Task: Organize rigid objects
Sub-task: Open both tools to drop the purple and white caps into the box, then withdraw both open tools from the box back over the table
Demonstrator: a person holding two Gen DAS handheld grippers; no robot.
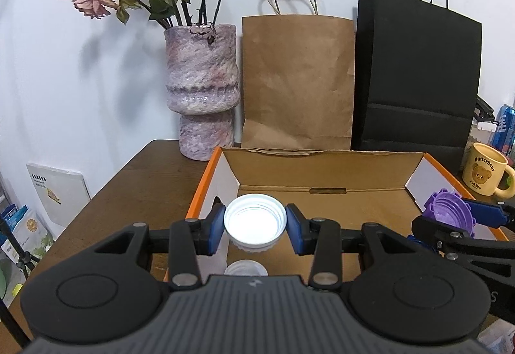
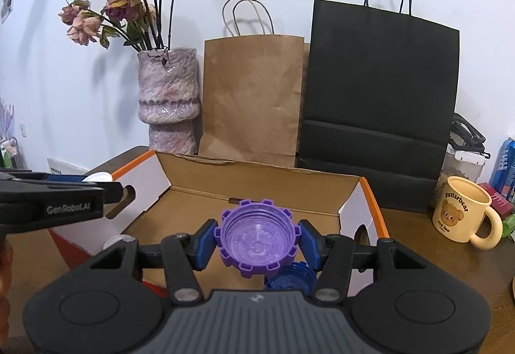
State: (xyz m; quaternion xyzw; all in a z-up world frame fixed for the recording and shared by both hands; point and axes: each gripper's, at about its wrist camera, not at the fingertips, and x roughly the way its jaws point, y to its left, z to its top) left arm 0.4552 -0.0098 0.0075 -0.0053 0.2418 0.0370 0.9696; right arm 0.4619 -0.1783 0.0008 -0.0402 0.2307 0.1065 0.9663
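In the left wrist view my left gripper (image 1: pixel 255 225) is shut on a white ribbed cap (image 1: pixel 254 212), held open side up over the left end of an open cardboard box (image 1: pixel 202 186). A second pale cap (image 1: pixel 245 268) lies just below it. In the right wrist view my right gripper (image 2: pixel 257 239) is shut on a purple toothed cap (image 2: pixel 257 235) above the box (image 2: pixel 371 198) floor. A blue cap (image 2: pixel 291 278) lies under it. The left gripper (image 2: pixel 74 190) with its white cap (image 2: pixel 98 177) shows at the left edge.
Behind the box stand a pink vase (image 1: pixel 201 90) of dried roses, a brown paper bag (image 1: pixel 297 80) and a black paper bag (image 1: pixel 418 74). A yellow bear mug (image 2: pixel 463 212) and a blue can (image 2: pixel 505 167) sit on the brown table (image 1: pixel 138 190) to the right.
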